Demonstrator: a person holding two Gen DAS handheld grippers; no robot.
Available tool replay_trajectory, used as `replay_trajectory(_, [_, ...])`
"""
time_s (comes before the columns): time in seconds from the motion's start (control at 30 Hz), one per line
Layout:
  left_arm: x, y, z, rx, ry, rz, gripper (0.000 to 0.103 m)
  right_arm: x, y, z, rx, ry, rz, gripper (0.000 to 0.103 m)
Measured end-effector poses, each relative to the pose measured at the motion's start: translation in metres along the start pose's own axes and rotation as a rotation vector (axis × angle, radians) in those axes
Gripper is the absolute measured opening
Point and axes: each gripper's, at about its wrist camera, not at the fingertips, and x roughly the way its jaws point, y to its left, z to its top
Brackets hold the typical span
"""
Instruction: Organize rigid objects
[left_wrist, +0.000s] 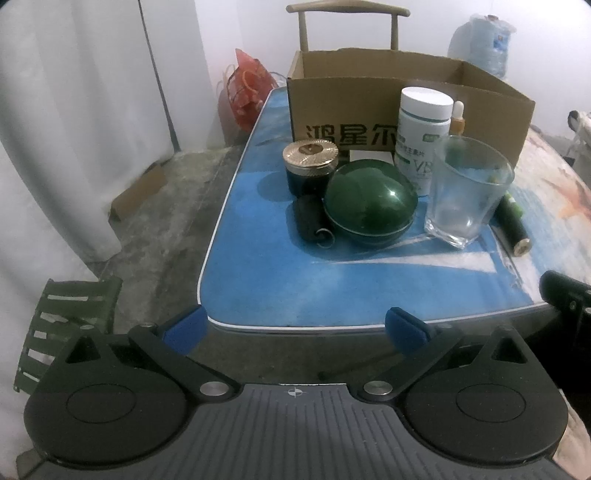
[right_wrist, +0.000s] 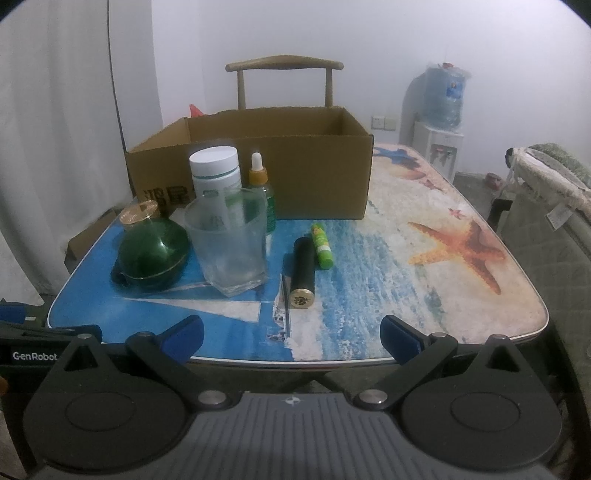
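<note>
An open cardboard box (left_wrist: 369, 122) (right_wrist: 295, 173) stands at the back of the table. In front of it are a white pill bottle (left_wrist: 424, 136) (right_wrist: 216, 173), a dropper bottle (right_wrist: 260, 184), a gold-lidded dark jar (left_wrist: 310, 166), a green round case (left_wrist: 371, 205) (right_wrist: 153, 254), a black key fob (left_wrist: 308, 219), a clear glass (left_wrist: 467, 192) (right_wrist: 231, 243), a black tube (right_wrist: 303, 273) and a green stick (right_wrist: 320, 245). My left gripper (left_wrist: 295, 326) and right gripper (right_wrist: 291, 334) hover open at the table's near edge, holding nothing.
The table (right_wrist: 424, 295) has a seaside print with a starfish on its right half. A wooden chair (right_wrist: 284, 74) stands behind the box. A water dispenser (right_wrist: 441, 122) is at the back right, a red bag (left_wrist: 245, 92) and a green crate (left_wrist: 66, 325) are on the floor at left.
</note>
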Motion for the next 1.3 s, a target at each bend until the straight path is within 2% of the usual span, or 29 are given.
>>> replay_trajectory(1.3, [0.0007, -0.0003, 0.0004, 0.002, 0.003, -0.001, 0.103, 0.0036, 0.0017, 0.0032, -0.016, 0.003, -0.004, 0.103])
